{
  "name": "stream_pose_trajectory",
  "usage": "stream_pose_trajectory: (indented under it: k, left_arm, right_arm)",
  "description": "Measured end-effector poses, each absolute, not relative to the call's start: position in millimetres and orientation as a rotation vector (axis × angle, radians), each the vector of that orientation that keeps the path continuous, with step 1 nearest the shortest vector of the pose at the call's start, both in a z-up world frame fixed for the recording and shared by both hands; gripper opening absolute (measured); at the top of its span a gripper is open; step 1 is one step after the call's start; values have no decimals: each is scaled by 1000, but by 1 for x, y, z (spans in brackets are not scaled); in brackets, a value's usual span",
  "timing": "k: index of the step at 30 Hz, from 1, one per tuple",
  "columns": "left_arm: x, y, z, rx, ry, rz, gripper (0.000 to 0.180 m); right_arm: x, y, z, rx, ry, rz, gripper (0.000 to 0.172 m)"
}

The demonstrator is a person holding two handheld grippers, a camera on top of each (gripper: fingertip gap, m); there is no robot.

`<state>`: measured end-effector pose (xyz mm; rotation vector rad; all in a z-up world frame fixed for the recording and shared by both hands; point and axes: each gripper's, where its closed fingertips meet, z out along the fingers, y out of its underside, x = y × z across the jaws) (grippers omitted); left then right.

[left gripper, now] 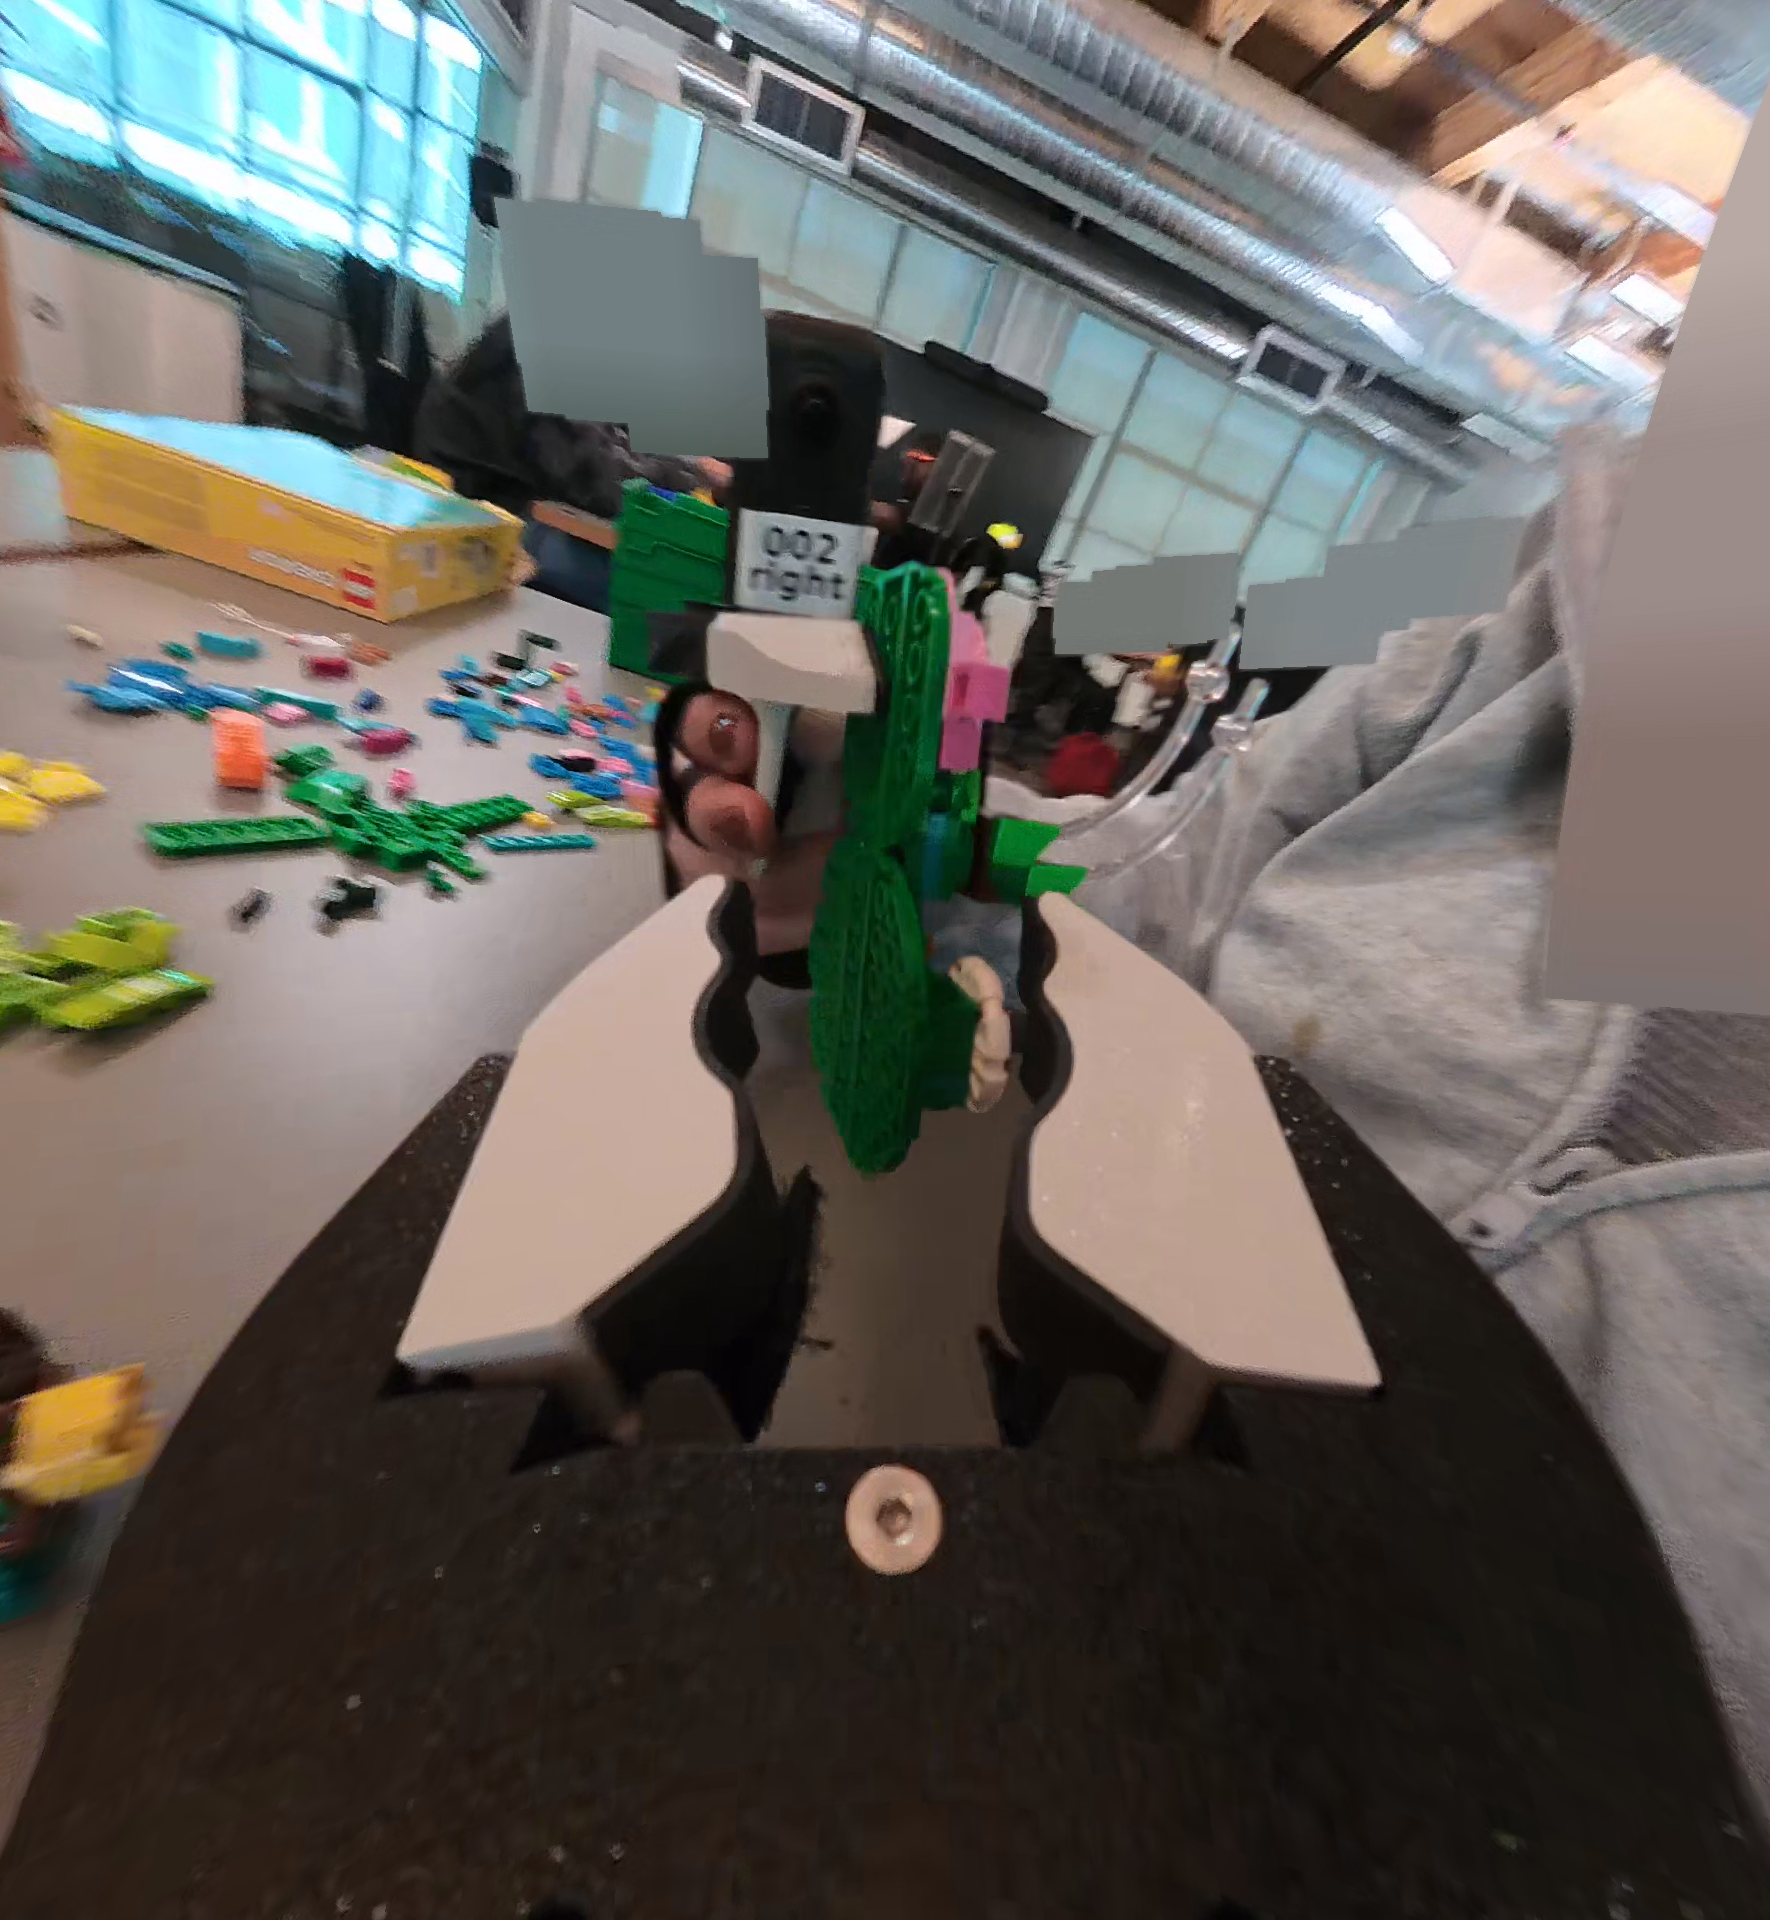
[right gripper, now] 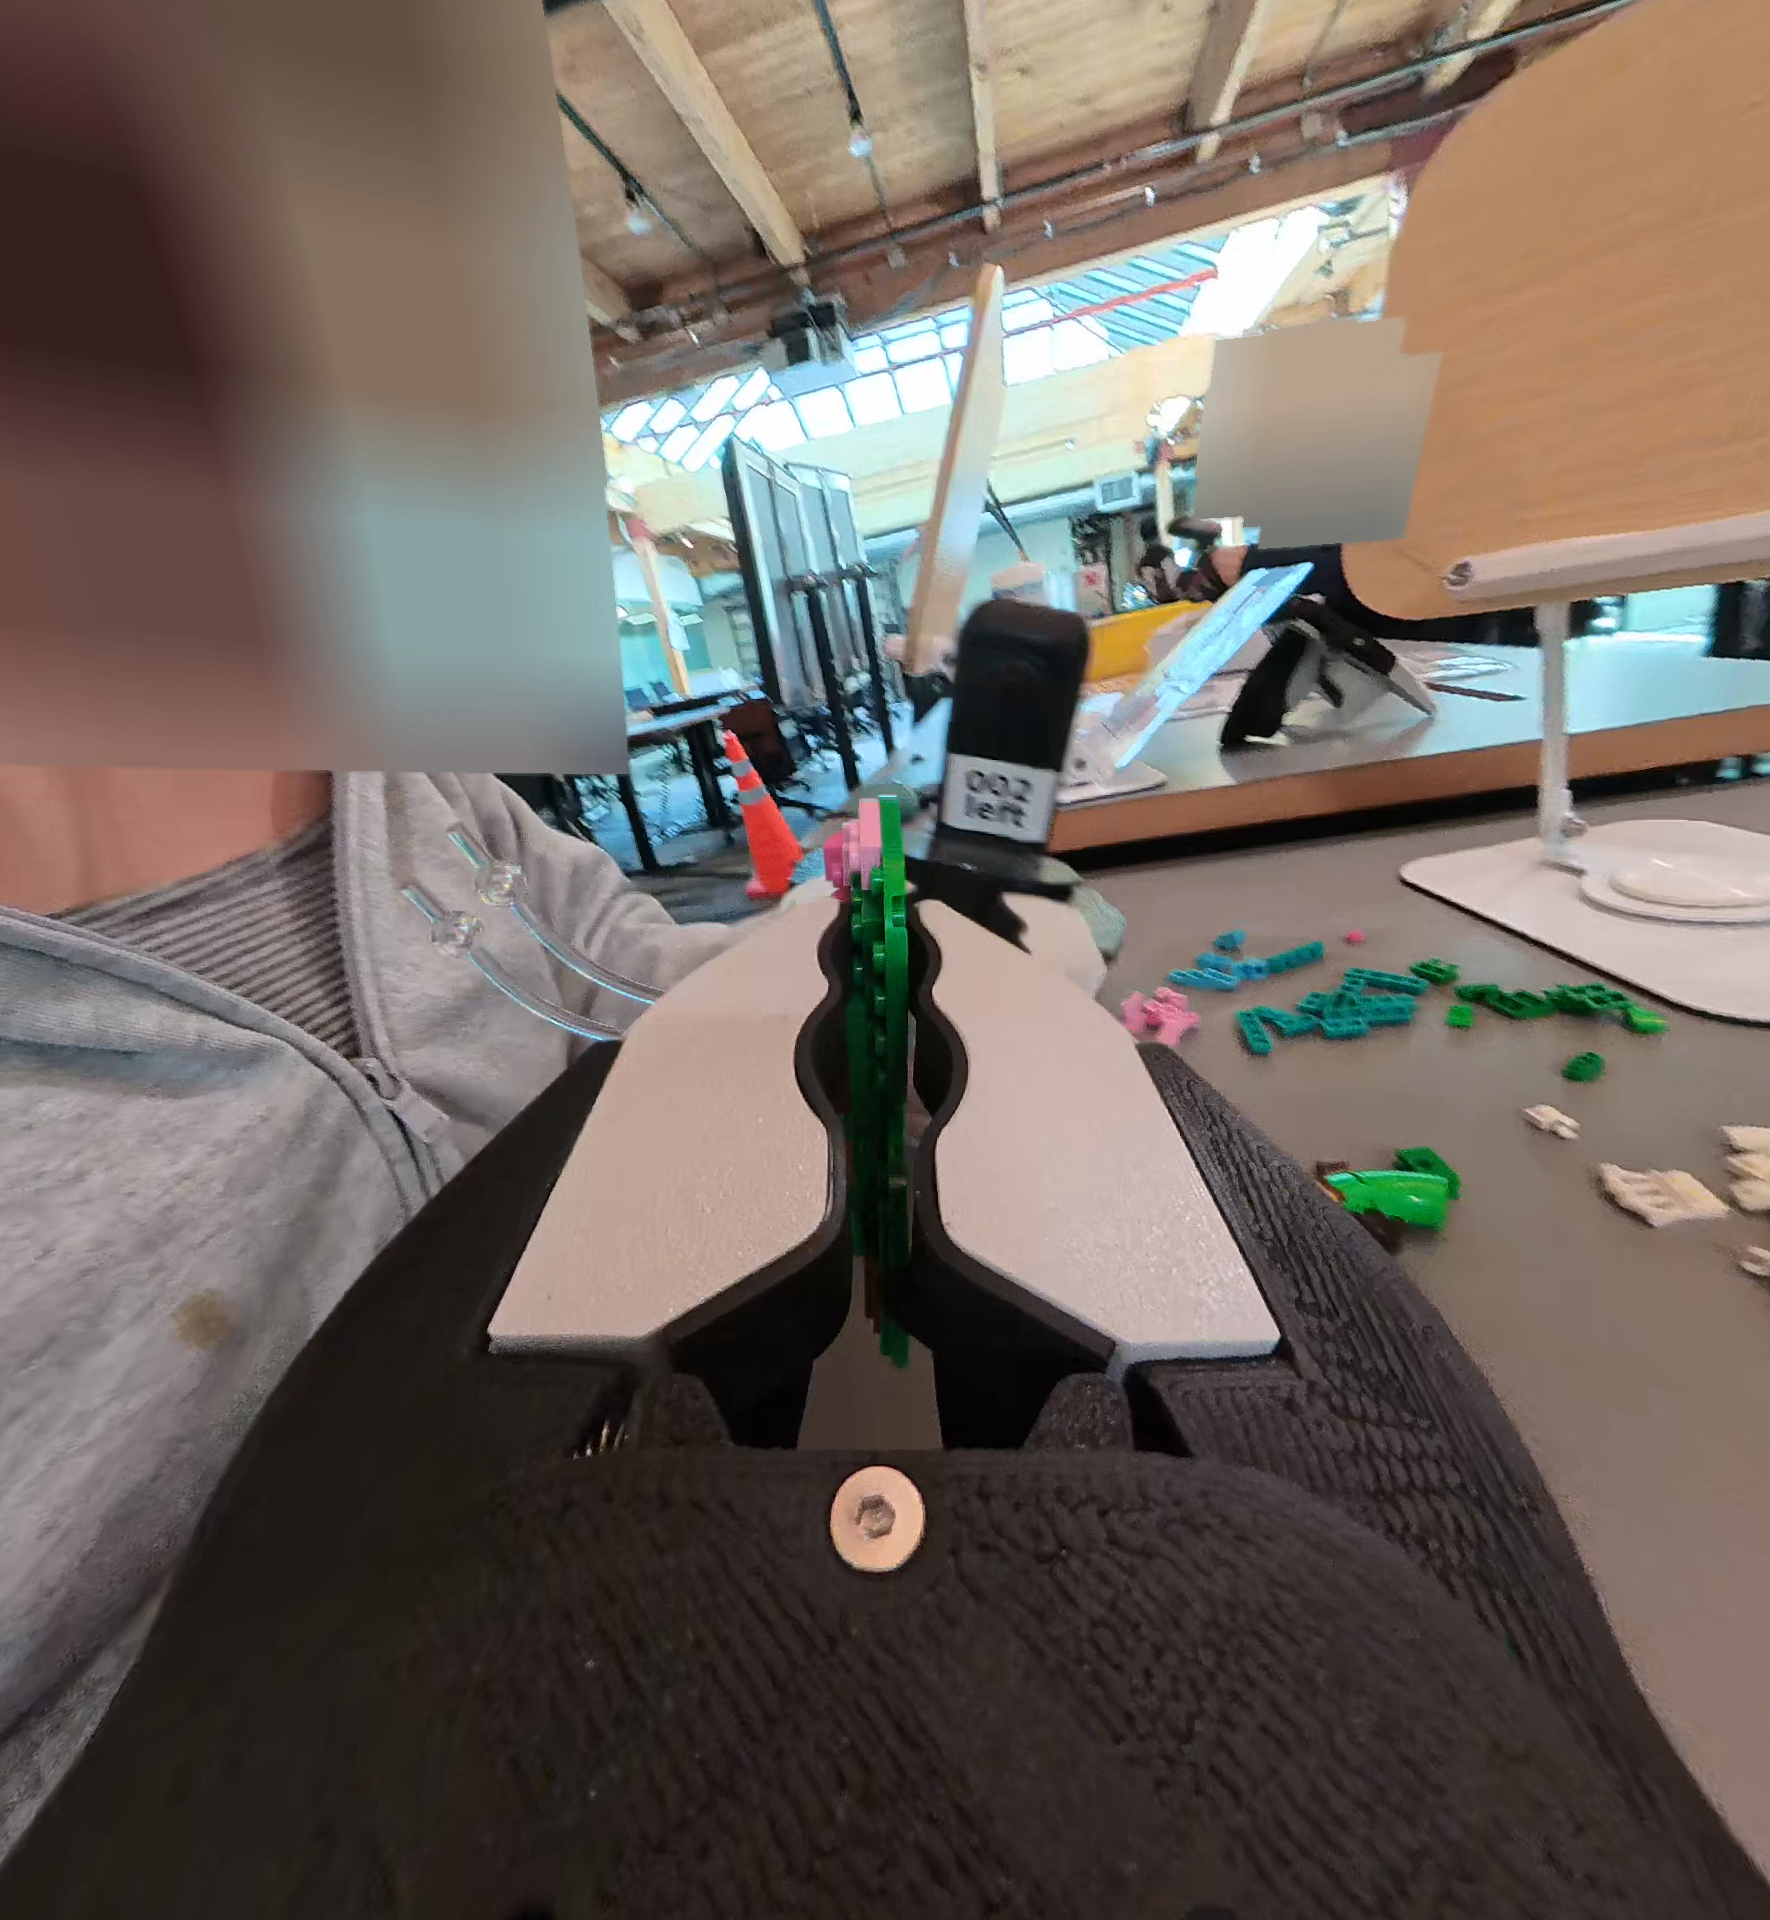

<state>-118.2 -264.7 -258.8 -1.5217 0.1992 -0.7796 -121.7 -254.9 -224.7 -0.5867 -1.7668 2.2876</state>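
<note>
From the left wrist view, we see the left gripper (left gripper: 876,997) with its grey fingers (left gripper: 632,1122) spread wide around a flat green brick-built plate assembly with pink and cream pieces (left gripper: 876,997). There is a gap on the left side, and we cannot tell whether the right pad touches. Farther off, the right gripper (left gripper: 839,665) clamps the assembly's top, so it hangs edge-on and off the grey table (left gripper: 289,1091). Loose coloured bricks (left gripper: 372,821) lie far left, beside a yellow cardboard box (left gripper: 278,509).

From the right wrist view, we see the right gripper's fingers (right gripper: 715,1132) narrow, pads pressed on both faces of the green plate. That pinch carries it. The left gripper sits just beyond, and teal bricks (right gripper: 1348,1003) lie to the right.
</note>
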Motion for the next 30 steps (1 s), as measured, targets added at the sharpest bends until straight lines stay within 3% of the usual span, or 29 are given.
stream_pose_trajectory:
  k: [3, 5, 14, 18, 25, 30]
  left_arm:
    - [-103, -271, -255, -1490, 195, -1051, 53]
    - [-96, -274, -254, -1478, 234, -1096, 44]
    - [-126, -270, -248, -1441, 172, -847, 27]
    - [-127, -266, -259, -1513, 200, -721, 9]
    - [-117, -258, -279, -1635, 235, -697, 10]
    - [-135, -248, -277, -1634, 180, -448, 8]
  right_arm:
    - [-117, -255, -216, -567, -1716, 2458, 7]
    - [-120, -253, -211, -573, -1663, 2511, 7]
    - [-124, -246, -213, -599, -1656, 2402, 7]
    - [-127, -249, -220, -607, -1708, 2305, 7]
    - [-130, -262, -228, -593, -1772, 2198, 7]
    - [-143, -254, -225, -651, -1673, 2069, 15]
